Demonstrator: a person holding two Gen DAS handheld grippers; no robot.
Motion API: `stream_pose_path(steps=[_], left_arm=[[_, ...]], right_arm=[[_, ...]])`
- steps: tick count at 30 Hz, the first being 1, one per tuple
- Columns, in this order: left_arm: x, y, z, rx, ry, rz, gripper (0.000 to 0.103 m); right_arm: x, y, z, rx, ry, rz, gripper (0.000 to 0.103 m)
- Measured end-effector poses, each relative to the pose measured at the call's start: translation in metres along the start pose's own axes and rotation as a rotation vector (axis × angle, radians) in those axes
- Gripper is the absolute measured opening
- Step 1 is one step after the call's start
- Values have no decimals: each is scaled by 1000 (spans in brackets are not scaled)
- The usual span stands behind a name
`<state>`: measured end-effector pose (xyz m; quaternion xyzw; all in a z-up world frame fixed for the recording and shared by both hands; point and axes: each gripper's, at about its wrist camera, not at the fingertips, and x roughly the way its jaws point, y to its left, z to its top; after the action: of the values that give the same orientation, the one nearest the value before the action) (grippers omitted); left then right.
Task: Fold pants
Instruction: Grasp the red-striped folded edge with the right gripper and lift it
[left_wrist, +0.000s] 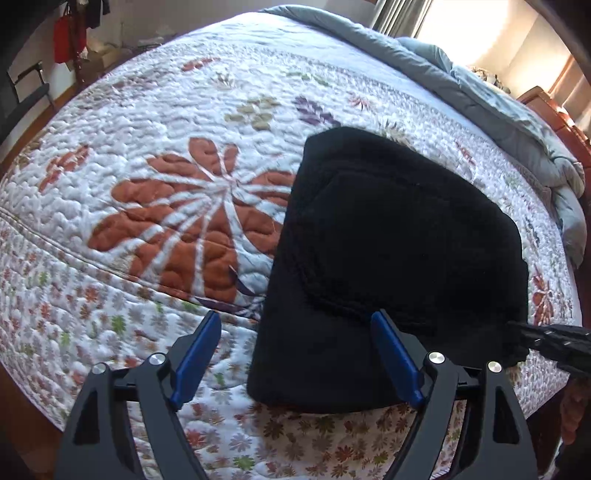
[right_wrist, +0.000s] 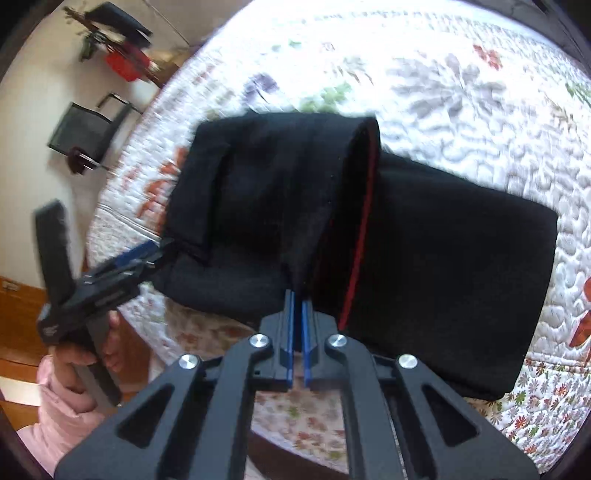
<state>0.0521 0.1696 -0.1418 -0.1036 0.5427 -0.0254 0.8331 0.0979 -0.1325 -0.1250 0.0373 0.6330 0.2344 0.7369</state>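
Observation:
Black pants (left_wrist: 388, 240) lie folded into a thick block on the flowered quilt (left_wrist: 166, 110), near the bed's front edge. My left gripper (left_wrist: 295, 315) is open. Its blue pads straddle the block's near left corner, one pad (left_wrist: 195, 354) over the quilt and the other over the cloth, without pressing it. In the right wrist view the pants (right_wrist: 443, 240) show an upper layer raised into a ridge, with a red inner seam (right_wrist: 364, 221) exposed. My right gripper (right_wrist: 297, 293) is shut on the near edge of that layer. Its dark tip (left_wrist: 517, 328) also shows at the pants' right corner.
A rumpled grey duvet (left_wrist: 480, 85) lies along the far side of the bed, with wooden furniture (left_wrist: 554, 107) behind it. A black chair (right_wrist: 85, 129) and red bag (right_wrist: 127, 62) stand on the floor beyond the bed. A hand in a pink sleeve (right_wrist: 62, 398) holds the left gripper (right_wrist: 147, 251).

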Motion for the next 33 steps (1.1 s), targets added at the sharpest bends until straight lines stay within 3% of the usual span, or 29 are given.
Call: stream_pose_path(steps=[3, 6, 10, 13, 14, 16, 23, 24, 26, 28, 33], left_arm=[[8, 2, -2, -14, 8, -2, 90], [3, 7, -2, -36, 14, -37, 89], [-10, 5, 1, -25, -2, -70, 88], [-13, 4, 4, -25, 7, -130, 88], [-13, 4, 5, -21, 10, -132, 88], [-11, 3, 6, -7, 18, -127, 88], [-6, 11, 1, -47, 49, -169, 88], [-5, 14, 0, -59, 52, -170, 88], [-4, 18, 0, -76, 56, -171, 88], [-2, 22, 1, -97, 60, -170, 88], [-4, 24, 2, -121, 62, -188, 88]], right_arm=[[23, -10, -1, 27, 26, -15, 3], [12, -12, -1, 21, 8, 23, 9], [-11, -13, -3, 21, -30, 27, 49], [-18, -15, 0, 15, -43, -5, 62], [-18, -18, 1, 24, -42, -5, 70], [-13, -19, 5, 32, -21, 5, 75], [26, -36, 16, 125, 43, 144, 73], [29, -36, 17, 132, 38, 168, 67], [33, -35, 18, 138, 47, 222, 29], [38, -36, 18, 160, 63, 272, 23], [13, -33, 12, 129, -7, 293, 18]])
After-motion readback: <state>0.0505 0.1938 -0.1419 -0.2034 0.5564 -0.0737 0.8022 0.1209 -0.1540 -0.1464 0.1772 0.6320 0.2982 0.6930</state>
